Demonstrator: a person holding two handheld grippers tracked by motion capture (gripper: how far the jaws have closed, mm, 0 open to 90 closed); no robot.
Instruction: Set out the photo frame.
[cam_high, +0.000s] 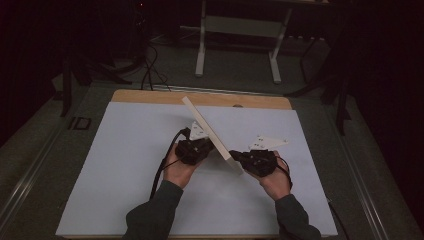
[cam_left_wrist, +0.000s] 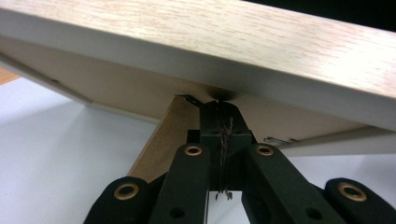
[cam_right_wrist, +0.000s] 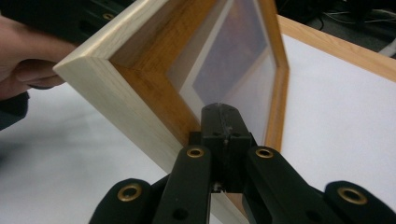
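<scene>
Standing tilted on edge above the middle of the table, one wooden picture frame (cam_high: 210, 131) is the single thing being handled; its pale rim runs diagonally between the two hands in the high view. From the right gripper view its front shows, with a light mount and a dark picture behind glass (cam_right_wrist: 233, 60). From the left gripper view its brown backboard (cam_left_wrist: 116, 88) and one fold-out stand (cam_left_wrist: 163, 140) show.

Two grippers meet it. Left gripper (cam_high: 194, 149) is pressed to the back of the frame, its jaws clenched together with the tips at the backboard beside the stand; whether they pinch anything I cannot tell. Right gripper (cam_high: 255, 159) has its jaws clenched too, tips against the frame's front lower rail.

One white sheet (cam_high: 125, 165) covers the wooden table (cam_high: 150, 96). Beyond it stands one white table base (cam_high: 239, 35).
</scene>
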